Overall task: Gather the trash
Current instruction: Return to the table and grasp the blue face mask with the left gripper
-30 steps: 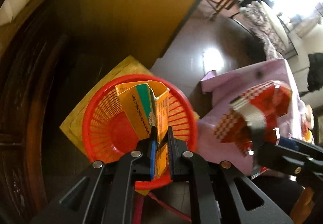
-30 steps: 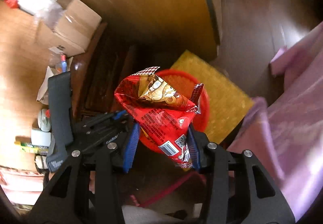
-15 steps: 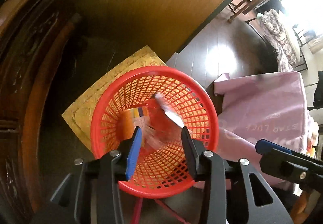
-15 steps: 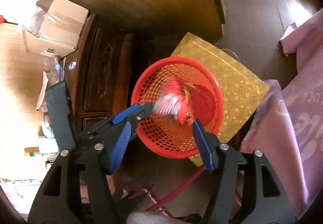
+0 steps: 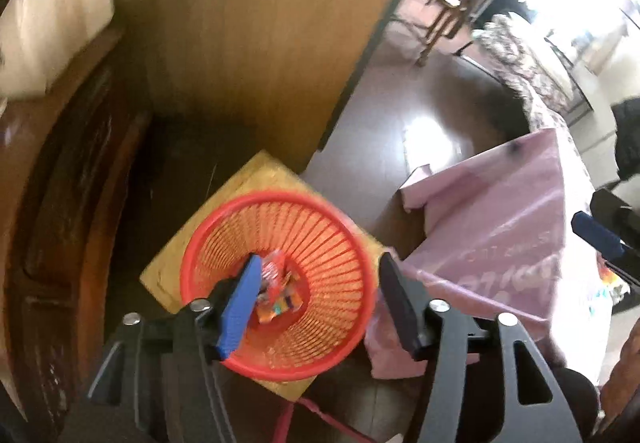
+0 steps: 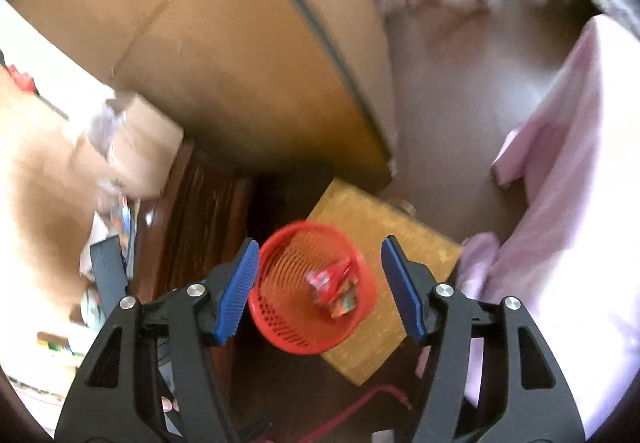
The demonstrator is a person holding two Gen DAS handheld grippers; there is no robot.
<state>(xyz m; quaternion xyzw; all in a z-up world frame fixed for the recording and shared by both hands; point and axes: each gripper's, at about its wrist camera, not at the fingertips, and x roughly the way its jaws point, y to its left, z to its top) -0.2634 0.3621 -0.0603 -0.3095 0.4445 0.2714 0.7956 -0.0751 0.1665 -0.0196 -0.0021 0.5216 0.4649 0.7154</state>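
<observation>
A red mesh basket [image 5: 332, 243] stands on a yellow mat [image 5: 256, 179] on the floor. In its bottom lie a crumpled red snack bag [image 5: 276, 275] and an orange carton [image 5: 280, 309]. My left gripper [image 5: 319, 261] hovers above the basket, its jaws opening with nothing between them. One blue-padded finger [image 5: 596, 235] of the right gripper shows at the right edge. In the right wrist view the basket [image 6: 280, 283] is smaller and lower, with the snack bag [image 6: 326, 279] and carton [image 6: 344, 303] inside. My right gripper [image 6: 320, 245] is high above it, jaws opening and empty.
A dark wooden cabinet [image 5: 60, 203] stands left of the basket and a tall wooden panel [image 5: 260, 43] behind it. A pink cloth [image 5: 500, 211] drapes over furniture on the right. A cardboard box [image 6: 140, 139] sits on the cabinet. A red cord [image 6: 360, 407] lies on the floor near me.
Both grippers let go: the carton and the snack bag dropped into the red basket. Both grippers then rose and pulled back, so the basket looks smaller.
</observation>
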